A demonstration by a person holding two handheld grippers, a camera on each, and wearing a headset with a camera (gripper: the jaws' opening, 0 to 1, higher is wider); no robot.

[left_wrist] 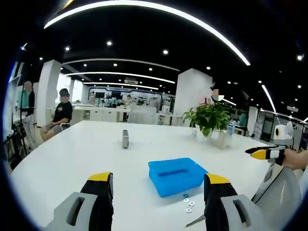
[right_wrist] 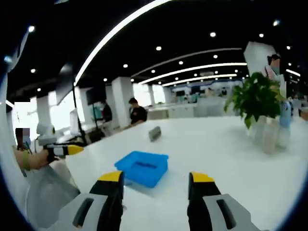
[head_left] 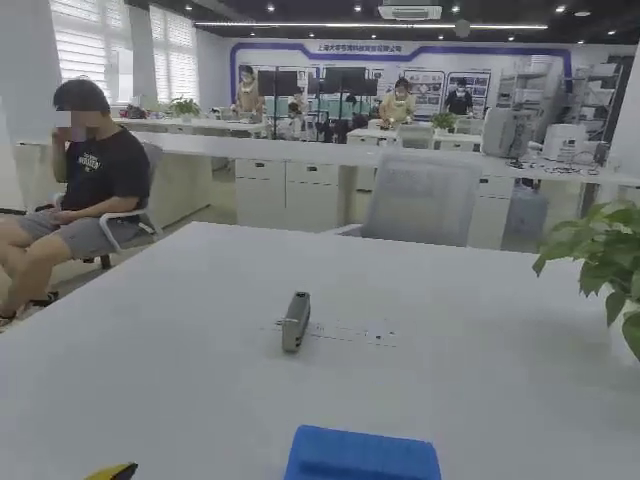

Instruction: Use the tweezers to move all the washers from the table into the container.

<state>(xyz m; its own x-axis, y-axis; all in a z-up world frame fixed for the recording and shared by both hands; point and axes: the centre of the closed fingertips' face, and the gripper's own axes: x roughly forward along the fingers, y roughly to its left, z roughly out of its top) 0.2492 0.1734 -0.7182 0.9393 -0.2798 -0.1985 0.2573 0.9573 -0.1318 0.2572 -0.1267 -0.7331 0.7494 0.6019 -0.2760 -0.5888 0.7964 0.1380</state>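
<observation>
Washers [left_wrist: 188, 206] lie on the white table [left_wrist: 72, 159] just beside the blue container [left_wrist: 175, 175], tweezers [left_wrist: 195, 221] near them. Left gripper [left_wrist: 159, 179] and right gripper [right_wrist: 155, 177] both have jaws apart, holding nothing.

A small grey block [head_left: 295, 320] lies flat, a leafy plant [head_left: 598, 252] stands right, a person [head_left: 92, 180] sits far left.

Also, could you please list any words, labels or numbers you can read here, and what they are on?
Nothing reads clearly.
Wall banner: a line of characters, too blurred to read.
T-shirt: white print, too blurred.
Wall posters: too small.
Container: no label seen.
</observation>
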